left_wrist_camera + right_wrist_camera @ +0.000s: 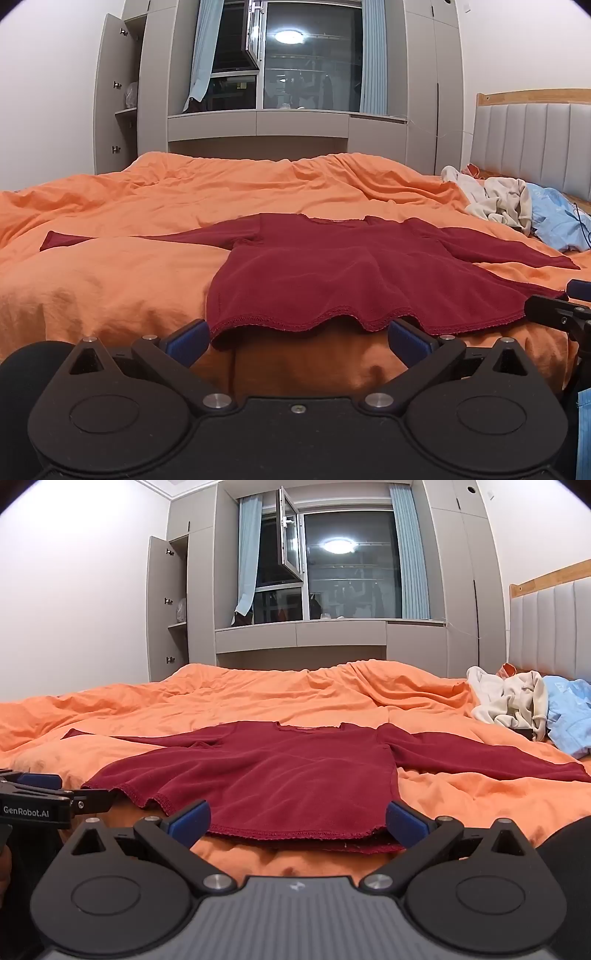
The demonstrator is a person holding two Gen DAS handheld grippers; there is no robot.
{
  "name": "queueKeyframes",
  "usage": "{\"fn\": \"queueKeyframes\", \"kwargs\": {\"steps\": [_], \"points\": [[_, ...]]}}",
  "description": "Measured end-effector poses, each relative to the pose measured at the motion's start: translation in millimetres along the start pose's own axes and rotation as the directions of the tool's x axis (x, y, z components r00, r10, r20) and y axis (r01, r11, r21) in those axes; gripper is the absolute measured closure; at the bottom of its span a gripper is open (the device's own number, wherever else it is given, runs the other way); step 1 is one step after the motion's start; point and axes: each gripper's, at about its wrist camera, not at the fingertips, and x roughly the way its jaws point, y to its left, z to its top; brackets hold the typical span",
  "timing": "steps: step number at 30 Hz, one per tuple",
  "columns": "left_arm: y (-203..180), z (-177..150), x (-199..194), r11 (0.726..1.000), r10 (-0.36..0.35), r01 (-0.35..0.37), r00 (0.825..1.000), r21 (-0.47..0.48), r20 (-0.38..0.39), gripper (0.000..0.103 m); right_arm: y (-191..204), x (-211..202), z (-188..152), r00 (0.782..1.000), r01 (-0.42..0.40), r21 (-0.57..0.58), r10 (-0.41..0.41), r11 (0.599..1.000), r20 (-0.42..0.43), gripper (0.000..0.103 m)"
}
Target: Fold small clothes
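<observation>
Where the bed's near edge drops away, two black hand-held grippers with blue-padded fingers hover side by side, each seen from its own camera. The left gripper [299, 341] has its fingers spread fully wide and grips nothing; its blue pads [186, 341] sit just short of the wavy hem of a dark red long-sleeved knit top [332, 273], toward the hem's left part. The right gripper [297, 819] is likewise wide open and empty, its fingers [406, 821] framing the right part of the same hem, with the right pad close against the hem's corner; whether it touches the cloth cannot be told. Each gripper shows at the edge of the other's view. The top lies flat, front or back up, on a rumpled orange bedsheet [110, 288], hem nearest, neckline farther, both sleeves stretched out to the sides. Beyond it to the right, near a grey padded headboard [546, 627], lies a heap of cream and light blue clothes [517, 705]. At the far wall stand grey wardrobes [122, 92] with one door open, and a dark window [347, 565] with pale blue curtains, reflecting a ceiling light.
</observation>
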Motion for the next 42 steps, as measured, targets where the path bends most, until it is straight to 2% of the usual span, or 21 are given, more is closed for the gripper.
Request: {"fn": "queueKeyframes", "kwargs": {"steps": [42], "points": [[0.2, 0.2, 0.1, 1.0, -0.004, 0.004, 1.0, -0.01, -0.008, 0.0, -1.4, 1.5, -1.7, 1.0, -0.003, 0.008, 0.003, 1.0, -0.006, 0.0]]}}
